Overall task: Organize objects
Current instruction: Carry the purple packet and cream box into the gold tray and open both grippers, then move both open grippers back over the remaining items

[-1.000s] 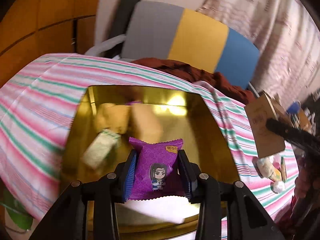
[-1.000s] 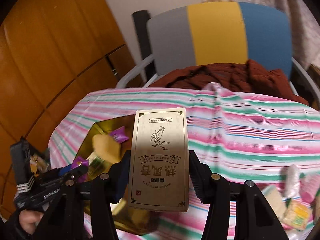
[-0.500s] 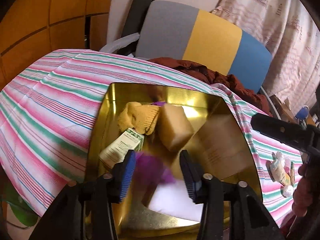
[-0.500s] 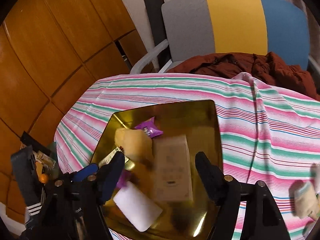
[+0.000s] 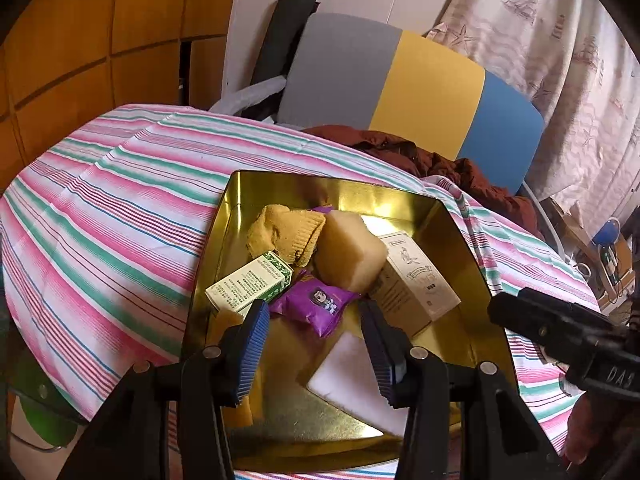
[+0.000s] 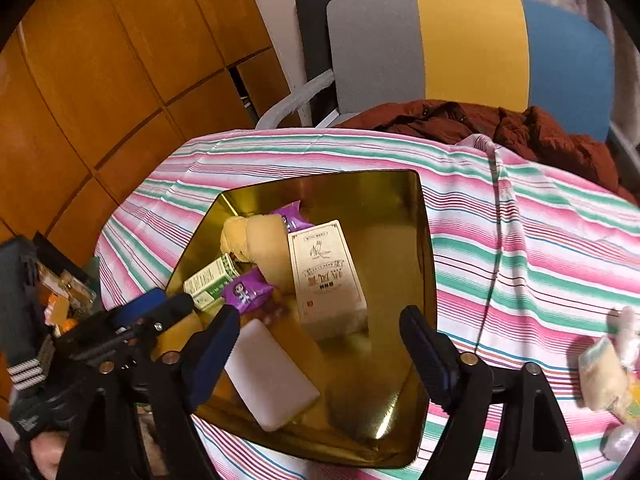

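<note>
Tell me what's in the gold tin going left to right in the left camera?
Green box → purple snack packet → tan sponge block → beige carton.

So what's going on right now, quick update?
Both grippers, left and right, open and empty above gold tin. Purple snack and tan box lie inside. Nothing blocking.

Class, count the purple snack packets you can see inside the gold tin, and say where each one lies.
2. One purple packet lies near the green-and-white box; a second purple packet peeks out behind the knitted yellow item at the gold tin's far end. Others may be buried.
</note>
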{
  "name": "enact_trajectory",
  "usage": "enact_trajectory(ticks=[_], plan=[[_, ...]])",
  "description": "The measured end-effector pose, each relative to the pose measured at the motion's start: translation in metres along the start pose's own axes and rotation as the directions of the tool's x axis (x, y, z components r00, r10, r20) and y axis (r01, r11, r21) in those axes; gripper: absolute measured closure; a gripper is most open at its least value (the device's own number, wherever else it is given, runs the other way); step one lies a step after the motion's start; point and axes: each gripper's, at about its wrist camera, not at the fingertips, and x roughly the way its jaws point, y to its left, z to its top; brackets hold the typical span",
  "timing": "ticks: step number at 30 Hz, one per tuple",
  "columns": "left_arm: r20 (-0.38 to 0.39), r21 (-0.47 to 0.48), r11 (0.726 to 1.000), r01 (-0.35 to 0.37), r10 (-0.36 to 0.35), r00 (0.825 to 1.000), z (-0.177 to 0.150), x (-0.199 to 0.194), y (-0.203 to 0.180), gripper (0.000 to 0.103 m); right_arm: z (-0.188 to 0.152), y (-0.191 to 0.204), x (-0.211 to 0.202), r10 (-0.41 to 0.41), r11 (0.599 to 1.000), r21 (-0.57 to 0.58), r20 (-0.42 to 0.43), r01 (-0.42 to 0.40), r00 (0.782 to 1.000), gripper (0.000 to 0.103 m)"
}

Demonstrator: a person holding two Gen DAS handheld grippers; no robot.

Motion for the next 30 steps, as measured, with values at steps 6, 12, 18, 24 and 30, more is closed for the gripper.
enact_trajectory(ticks=[6, 12, 18, 24, 30], plan=[[0.027, 0.030, 0.999, -0.019, 0.018, 0.999, -0.007, -0.013, -0.007, 0.055, -0.011, 0.007, -0.007, -0.049, 0.998, -0.046, 0.030, 0.050, 0.998, 0.011], [0.044, 0.064, 0.997, -0.038, 0.035, 0.998, -0.016, -0.021, -0.014, 0.055, -0.024, 0.008, -0.013, -0.087, 0.994, -0.066, 0.045, 0.089, 0.995, 0.010], [0.053, 0.100, 0.994, -0.039, 0.034, 0.998, -0.022, -0.025, -0.023, 0.055, -0.030, 0.008, -0.023, -0.123, 0.989, -0.067, 0.079, 0.128, 0.989, 0.008], [0.058, 0.132, 0.991, -0.030, 0.023, 0.998, -0.024, -0.028, -0.034, 0.055, -0.034, 0.002, -0.032, -0.154, 0.986, -0.053, 0.096, 0.159, 0.983, 0.008], [0.054, 0.156, 0.988, -0.015, 0.007, 0.999, -0.026, -0.028, -0.043, 0.055, -0.038, -0.006, -0.041, -0.186, 0.981, -0.040, 0.118, 0.192, 0.975, 0.006]])
